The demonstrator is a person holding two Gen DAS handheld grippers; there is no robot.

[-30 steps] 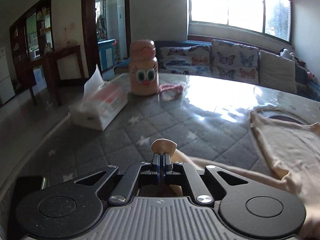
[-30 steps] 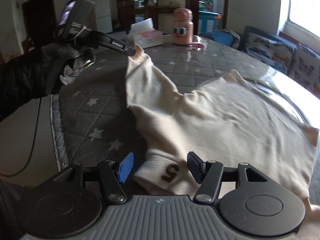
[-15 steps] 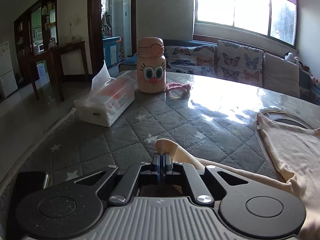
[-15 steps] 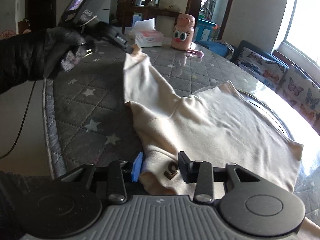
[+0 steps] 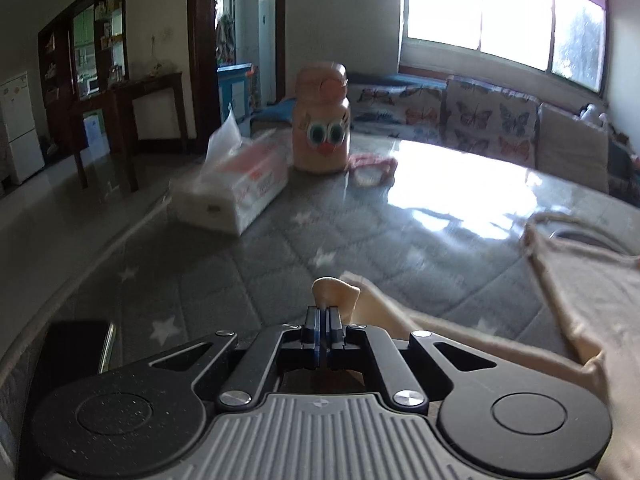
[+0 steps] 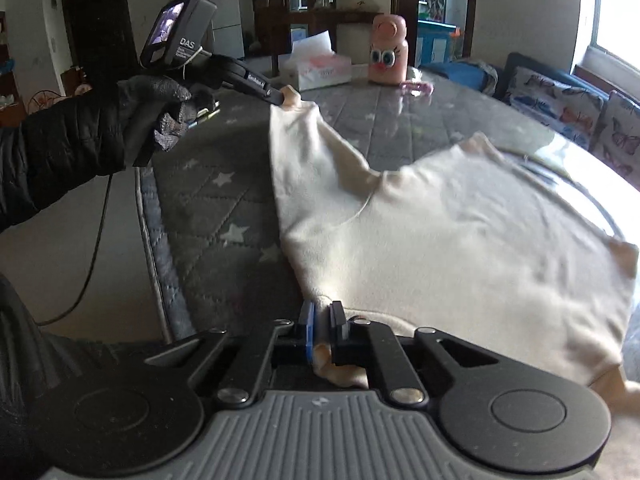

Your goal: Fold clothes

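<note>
On the quilted table (image 6: pixel 208 184), the left gripper (image 6: pixel 285 97) pinched the cream sweater (image 6: pixel 460 232) sleeve. The right gripper's (image 6: pixel 322 314) jaws were closing on its cuff.

From my remote rig, a lived-in family home: a sofa (image 5: pixel 480 116) with butterfly-print cushions under a sunlit window (image 5: pixel 500 12) at two o'clock, a tissue box (image 5: pixel 236 184) and a cartoon-faced pink bottle (image 5: pixel 322 120) at twelve on the star-quilted table (image 5: pixel 240 264), a white fridge (image 5: pixel 18 128) and dark wooden shelves (image 5: pixel 92 48) at ten.
</note>
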